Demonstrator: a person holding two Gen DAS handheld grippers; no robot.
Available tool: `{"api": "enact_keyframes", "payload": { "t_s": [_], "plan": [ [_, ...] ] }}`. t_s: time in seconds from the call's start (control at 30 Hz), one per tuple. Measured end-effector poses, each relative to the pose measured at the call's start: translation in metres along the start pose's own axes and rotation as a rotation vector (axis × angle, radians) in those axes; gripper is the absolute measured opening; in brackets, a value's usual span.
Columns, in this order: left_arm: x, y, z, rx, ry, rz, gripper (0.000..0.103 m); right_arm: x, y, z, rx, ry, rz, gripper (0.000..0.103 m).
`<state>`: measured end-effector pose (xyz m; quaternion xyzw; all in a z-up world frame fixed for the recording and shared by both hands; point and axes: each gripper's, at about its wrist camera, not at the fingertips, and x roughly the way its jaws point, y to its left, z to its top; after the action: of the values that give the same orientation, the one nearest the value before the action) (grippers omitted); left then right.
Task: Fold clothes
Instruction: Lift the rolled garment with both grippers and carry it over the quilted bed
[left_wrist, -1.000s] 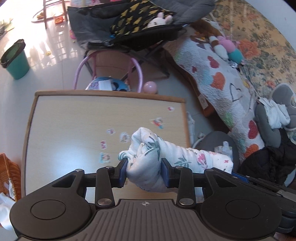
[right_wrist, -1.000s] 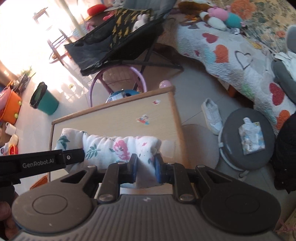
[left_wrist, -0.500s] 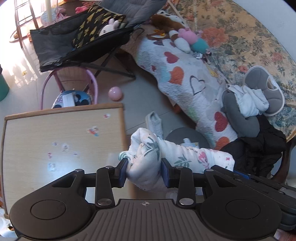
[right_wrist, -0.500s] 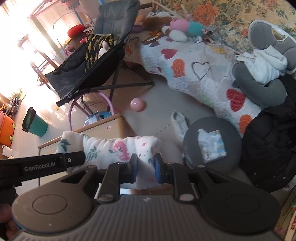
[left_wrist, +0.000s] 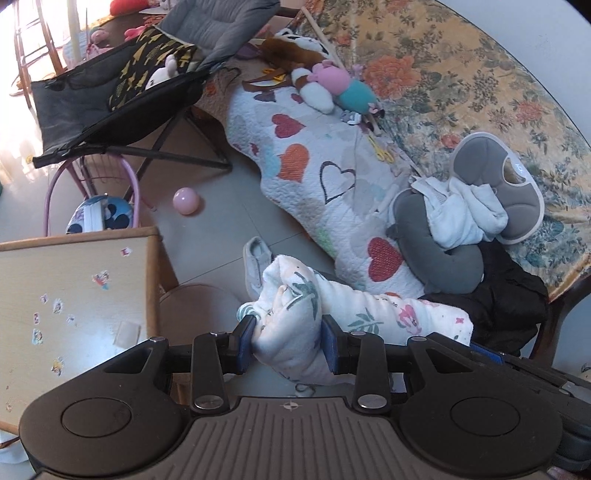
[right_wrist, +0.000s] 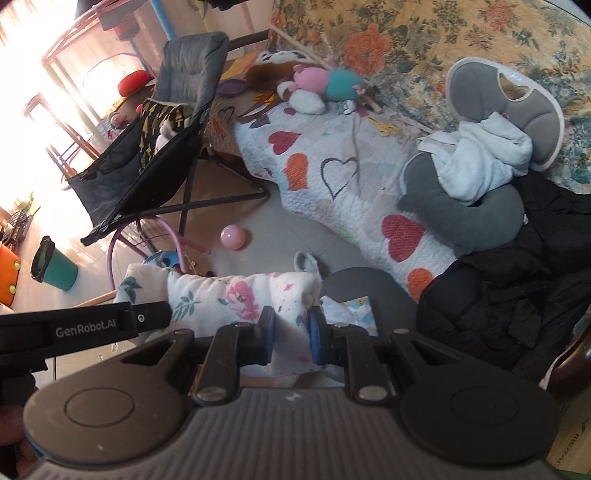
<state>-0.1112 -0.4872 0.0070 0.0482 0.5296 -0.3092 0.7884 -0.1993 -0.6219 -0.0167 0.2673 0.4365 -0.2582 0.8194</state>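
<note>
A rolled white floral garment hangs stretched between two grippers above the floor, off to the side of the sticker-dotted tabletop. The left gripper is clamped on one bunched end, its blue pads pressed into the cloth. The right gripper is clamped on the other end. Beneath lie a grey shoe and a pink ball; a heart-patterned quilt drapes from the floral-covered bed beyond.
</note>
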Motion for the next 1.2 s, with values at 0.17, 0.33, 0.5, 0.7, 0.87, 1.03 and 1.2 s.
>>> {"api": "enact_keyframes", "payload": {
  "t_s": [0.17,0.33,0.5,0.7,0.87,1.03,1.2],
  "plan": [
    [0.009,-0.023,0.024,0.017,-0.019,-0.016,0.037,0.001,-0.019,0.026,-0.005,-0.032,-0.012,0.019],
    [0.032,-0.042,0.054,0.033,-0.033,-0.027,0.037,0.012,-0.033,0.052,-0.009,-0.056,-0.027,0.019],
    [0.065,-0.057,0.090,0.047,-0.036,-0.031,0.037,0.035,-0.045,0.082,-0.005,-0.064,-0.039,0.019],
    [0.129,-0.071,0.147,0.062,-0.017,-0.035,0.037,0.085,-0.062,0.123,0.024,-0.052,-0.050,0.019],
    [0.197,-0.082,0.199,0.082,-0.001,-0.041,0.037,0.141,-0.079,0.163,0.057,-0.049,-0.061,0.019],
    [0.273,-0.094,0.245,0.102,-0.011,-0.059,0.037,0.200,-0.098,0.202,0.074,-0.064,-0.083,0.019],
    [0.346,-0.103,0.279,0.119,-0.030,-0.072,0.037,0.258,-0.118,0.233,0.088,-0.084,-0.101,0.019]
  ]
}}
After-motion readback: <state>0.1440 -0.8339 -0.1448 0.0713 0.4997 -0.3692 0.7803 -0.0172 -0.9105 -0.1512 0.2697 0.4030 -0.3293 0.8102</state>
